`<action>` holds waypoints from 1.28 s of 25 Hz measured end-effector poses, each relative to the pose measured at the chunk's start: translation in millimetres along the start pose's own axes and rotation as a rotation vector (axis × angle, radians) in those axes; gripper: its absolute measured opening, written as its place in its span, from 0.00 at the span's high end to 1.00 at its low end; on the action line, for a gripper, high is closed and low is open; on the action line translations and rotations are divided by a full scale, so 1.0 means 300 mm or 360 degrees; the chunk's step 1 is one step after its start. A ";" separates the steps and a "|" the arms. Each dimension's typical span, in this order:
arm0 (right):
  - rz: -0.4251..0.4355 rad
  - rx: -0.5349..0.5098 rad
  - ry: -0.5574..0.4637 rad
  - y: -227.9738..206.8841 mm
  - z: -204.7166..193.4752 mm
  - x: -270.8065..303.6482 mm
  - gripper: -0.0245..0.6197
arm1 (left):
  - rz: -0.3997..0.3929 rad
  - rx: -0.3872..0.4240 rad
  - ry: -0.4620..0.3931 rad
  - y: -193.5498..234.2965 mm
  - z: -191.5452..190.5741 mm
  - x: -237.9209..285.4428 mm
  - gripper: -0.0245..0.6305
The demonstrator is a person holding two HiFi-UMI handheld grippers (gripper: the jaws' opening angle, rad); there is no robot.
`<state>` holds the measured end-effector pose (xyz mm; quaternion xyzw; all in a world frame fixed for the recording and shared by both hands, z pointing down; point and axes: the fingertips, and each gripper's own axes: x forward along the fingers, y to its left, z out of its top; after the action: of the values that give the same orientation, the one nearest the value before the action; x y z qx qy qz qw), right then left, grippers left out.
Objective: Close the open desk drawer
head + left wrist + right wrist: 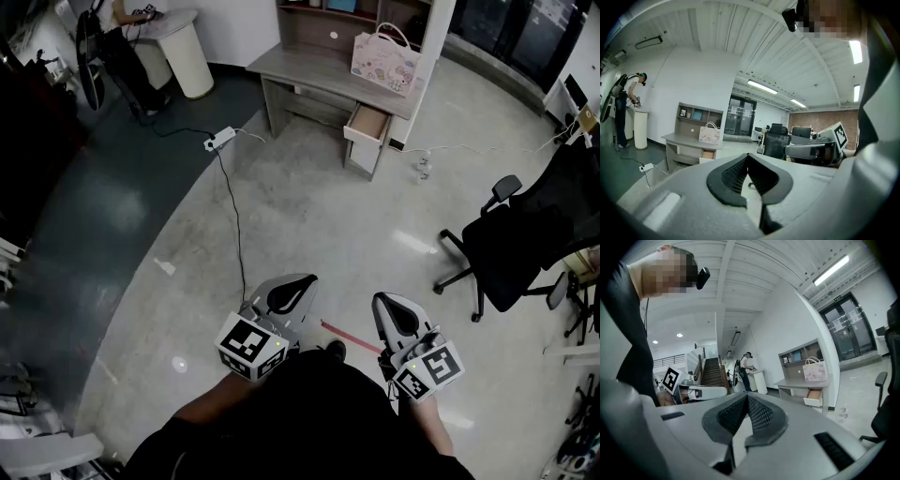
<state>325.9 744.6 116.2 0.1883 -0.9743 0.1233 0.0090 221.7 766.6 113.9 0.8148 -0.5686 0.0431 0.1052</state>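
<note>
While the boxy wood-lined drawer [367,123] gapes, both ribbed hand-held grippers [748,158] [748,398] sit closed.

The polished grey concrete floor [309,225] turns dark blue-grey at nine o'clock. A black wheeled office chair [525,246] stands at three o'clock.

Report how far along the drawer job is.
Done: nothing; the drawer stands pulled out of the desk. In hand: nothing; left gripper and right gripper are shut, empty, far across the floor from it. Left: walk over and push the drawer in.
</note>
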 end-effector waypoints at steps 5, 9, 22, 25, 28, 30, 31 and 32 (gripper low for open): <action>0.0015 0.0006 -0.0015 -0.025 0.002 -0.004 0.95 | -0.0001 0.0010 -0.0002 -0.006 0.001 0.032 0.95; -0.0018 0.0018 -0.0015 -0.069 0.007 -0.024 0.95 | 0.0004 0.0019 -0.0002 -0.025 0.013 0.059 0.95; 0.0033 0.0159 -0.0090 -0.208 0.022 -0.111 0.94 | 0.0140 -0.0002 -0.0017 -0.017 0.020 0.135 0.95; 0.0040 0.0184 -0.0077 -0.249 0.008 -0.082 0.94 | 0.0131 -0.0017 0.0001 0.007 0.006 0.183 0.95; 0.0038 0.0201 -0.0052 -0.306 0.005 -0.019 0.94 | 0.0116 -0.0035 -0.0008 0.062 0.012 0.252 0.95; 0.0034 0.0199 -0.0038 -0.350 0.012 0.041 0.94 | 0.0112 -0.0051 -0.0017 0.124 0.018 0.303 0.95; 0.0031 0.0200 -0.0032 -0.375 0.017 0.078 0.94 | 0.0114 -0.0061 -0.0022 0.162 0.022 0.329 0.95; 0.0027 0.0203 -0.0028 -0.402 0.025 0.118 0.94 | 0.0117 -0.0072 -0.0027 0.204 0.028 0.355 0.95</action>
<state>337.7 621.4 139.8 0.1813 -0.9661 0.1835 -0.0125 201.3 646.9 133.4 0.7912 -0.5997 0.0272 0.1171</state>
